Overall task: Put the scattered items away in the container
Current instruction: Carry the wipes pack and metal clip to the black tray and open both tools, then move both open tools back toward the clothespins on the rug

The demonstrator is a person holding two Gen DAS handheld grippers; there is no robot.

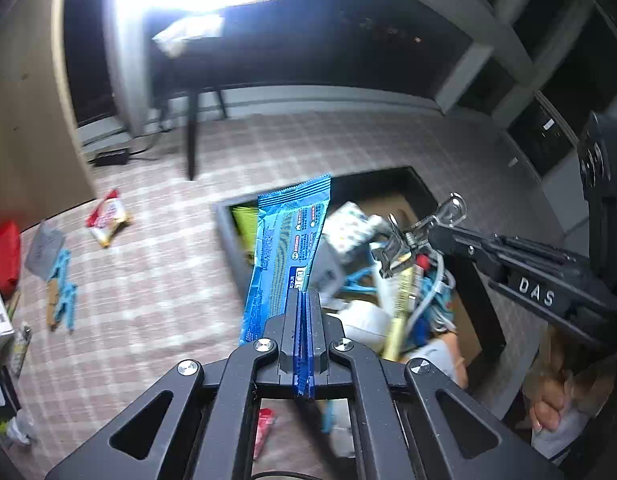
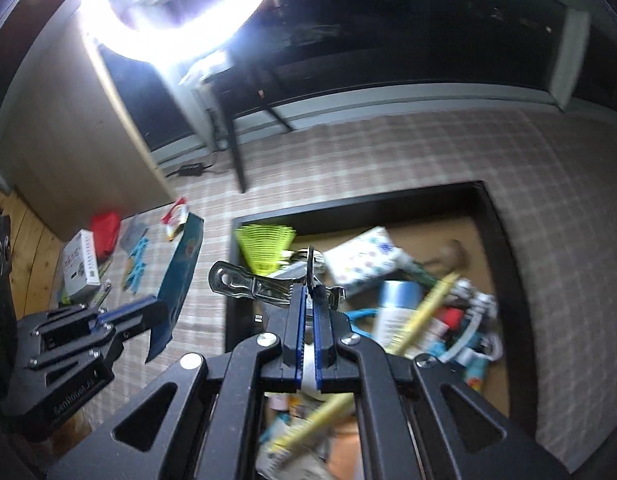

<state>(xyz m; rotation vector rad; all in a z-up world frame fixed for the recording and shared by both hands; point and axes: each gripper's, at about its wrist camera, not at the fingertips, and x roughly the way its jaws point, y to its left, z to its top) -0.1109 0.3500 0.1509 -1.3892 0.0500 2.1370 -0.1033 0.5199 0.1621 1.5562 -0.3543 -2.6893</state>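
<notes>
Two grippers above one bin (image 2: 504,240): left gripper (image 1: 306,300) pinching one blue wrapper (image 1: 286,248), right gripper (image 2: 308,296) pinching one metal clip (image 2: 252,286). Beside bin, on cloth (image 1: 156,264): one red-white packet (image 1: 107,218), blue pegs (image 1: 64,288).

- The items inside the container (image 2: 493,216) are blurred; most cannot be named.
- The print on the blue wrapper (image 1: 286,240) is too small to read.
- A hand (image 1: 548,412) is partly cut off.

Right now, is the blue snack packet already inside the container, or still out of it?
Out. The blue snack packet stands pinched in the left gripper, raised near the left rim of the container, not lying among the items inside.
</notes>
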